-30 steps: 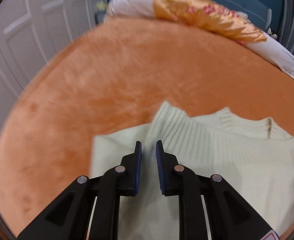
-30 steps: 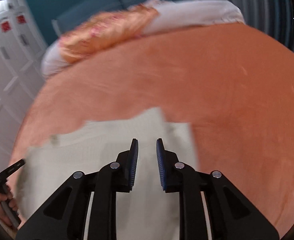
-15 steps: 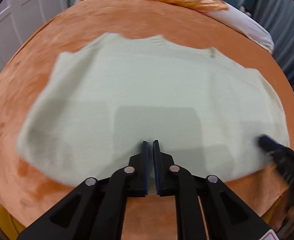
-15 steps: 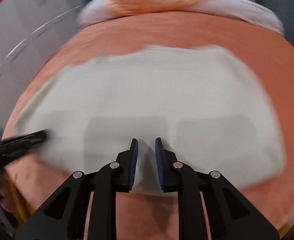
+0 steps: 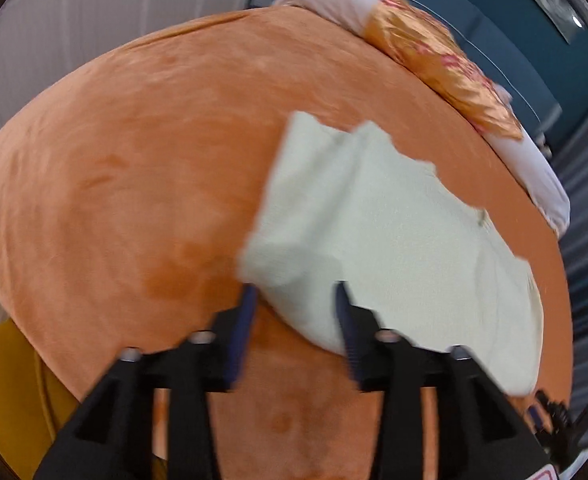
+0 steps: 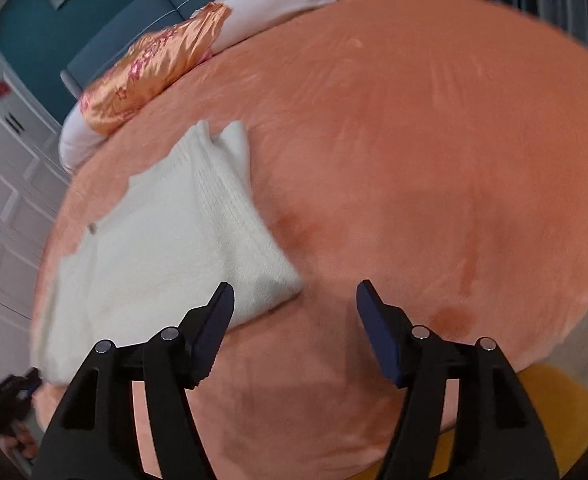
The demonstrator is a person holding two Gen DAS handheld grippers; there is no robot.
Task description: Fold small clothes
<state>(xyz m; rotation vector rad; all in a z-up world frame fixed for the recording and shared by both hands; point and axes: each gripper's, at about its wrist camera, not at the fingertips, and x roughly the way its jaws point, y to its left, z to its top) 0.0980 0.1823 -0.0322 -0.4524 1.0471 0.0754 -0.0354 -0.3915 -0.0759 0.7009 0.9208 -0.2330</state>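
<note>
1. A pale cream knitted sweater is laid flat on a bed covered by an orange plush blanket; a folded sleeve is seen along one side edge.
2. Left gripper: jaws are held apart, empty, at the sweater's near corner.
3. Right gripper: jaws are spread wide, nothing gripped; the sweater corner lies just beside the left finger.
4. An orange satin pillow on white bedding is noted at the bed head, before a teal wall.
5. White panelled cupboard doors are recorded at the side.
</note>
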